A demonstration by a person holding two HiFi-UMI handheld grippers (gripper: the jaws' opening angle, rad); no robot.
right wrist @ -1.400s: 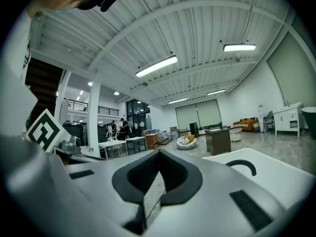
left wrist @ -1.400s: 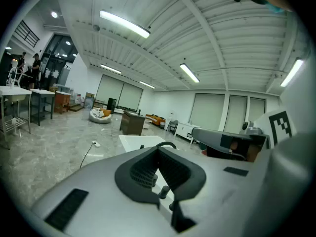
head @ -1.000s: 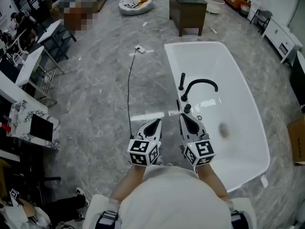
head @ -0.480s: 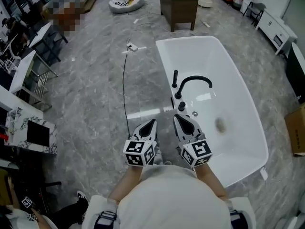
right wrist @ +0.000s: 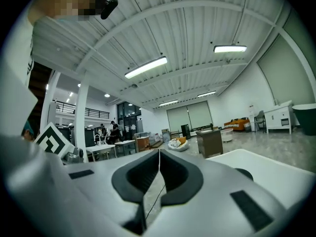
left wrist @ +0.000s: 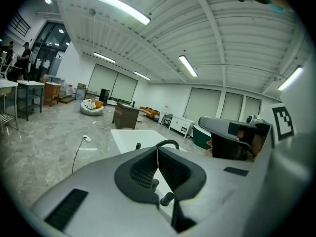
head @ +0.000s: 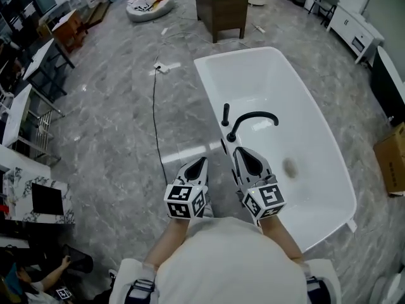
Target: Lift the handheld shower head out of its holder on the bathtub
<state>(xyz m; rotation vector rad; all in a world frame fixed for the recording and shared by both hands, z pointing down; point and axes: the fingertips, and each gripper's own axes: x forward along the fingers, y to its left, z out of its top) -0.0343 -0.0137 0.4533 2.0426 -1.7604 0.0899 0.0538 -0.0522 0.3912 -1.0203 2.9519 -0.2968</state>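
Observation:
A white bathtub [head: 316, 138] stands on the grey marble floor, ahead and to my right. On its near-left rim rises a black arched faucet [head: 253, 120], with the black handheld shower head [head: 226, 114] upright in its holder just left of it. My left gripper [head: 204, 161] is shut and empty over the floor beside the tub. My right gripper [head: 238, 151] is shut and empty, its tips just short of the faucet base. In the left gripper view the shut left gripper [left wrist: 158, 150] points at the faucet [left wrist: 168, 143] and the shower head [left wrist: 138, 145]. The shut right gripper [right wrist: 159, 152] faces down the hall, with the tub rim [right wrist: 261, 169] at the right.
A black cable [head: 155, 125] runs along the floor left of the tub to a power strip [head: 159, 68]. A dark wooden cabinet [head: 221, 8] stands beyond the tub. A cardboard box [head: 389, 160] sits at the right; tables [head: 25, 106] line the left.
Both grippers have moved forward toward the tub's faucet; the tub and fittings now lie closer beneath them. Both stay shut.

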